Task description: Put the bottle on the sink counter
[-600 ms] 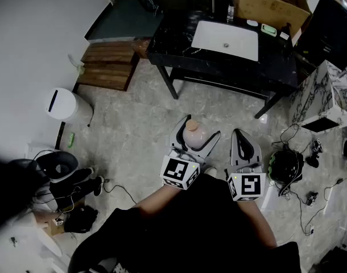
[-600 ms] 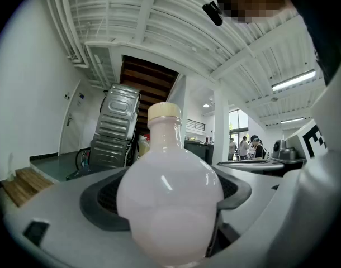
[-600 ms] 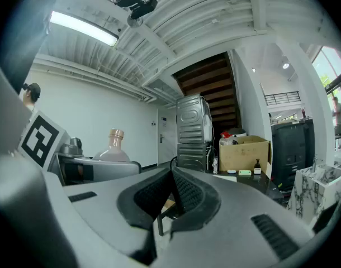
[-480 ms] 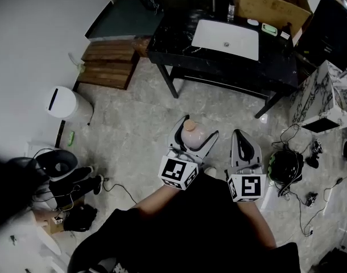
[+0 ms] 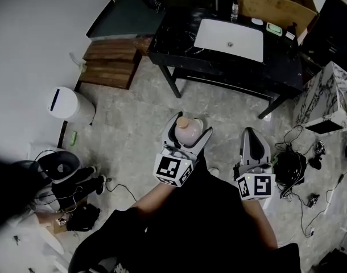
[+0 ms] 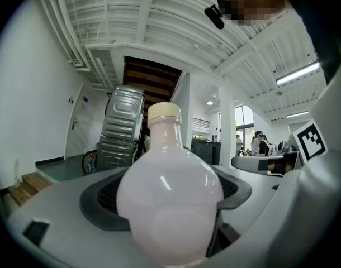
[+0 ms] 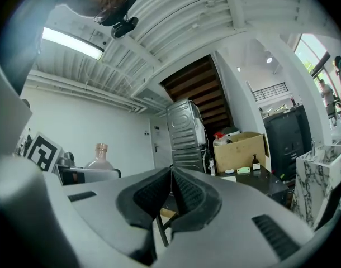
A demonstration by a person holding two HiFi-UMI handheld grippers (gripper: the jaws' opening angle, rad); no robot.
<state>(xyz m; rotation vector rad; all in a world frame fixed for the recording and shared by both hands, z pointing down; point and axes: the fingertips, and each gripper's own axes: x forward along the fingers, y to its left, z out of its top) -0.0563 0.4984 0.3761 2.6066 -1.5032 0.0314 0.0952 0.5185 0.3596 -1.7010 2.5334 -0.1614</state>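
A round pale-pink bottle (image 5: 189,133) with a cream cap sits upright between the pads of my left gripper (image 5: 190,126), which is shut on its belly. In the left gripper view the bottle (image 6: 169,197) fills the middle and both dark pads press its sides. My right gripper (image 5: 252,136) hangs beside it to the right, shut and holding nothing; its pads meet (image 7: 171,175). From the right gripper view the bottle (image 7: 100,158) shows at the left. The black sink counter (image 5: 176,41) with its white basin (image 5: 230,38) stands beyond, across bare floor.
On the counter stand a cardboard box (image 5: 276,1), a small bottle (image 5: 235,9) and some small items. A white bin (image 5: 67,104) and wooden steps (image 5: 108,64) are at the left, a marble-patterned block (image 5: 327,95) at the right. Cables and dark gear (image 5: 287,166) lie on the floor beside my right gripper.
The left gripper with the bottle has edged slightly up and left in the head view. The right gripper has drifted right, so the gap between the two is wider.
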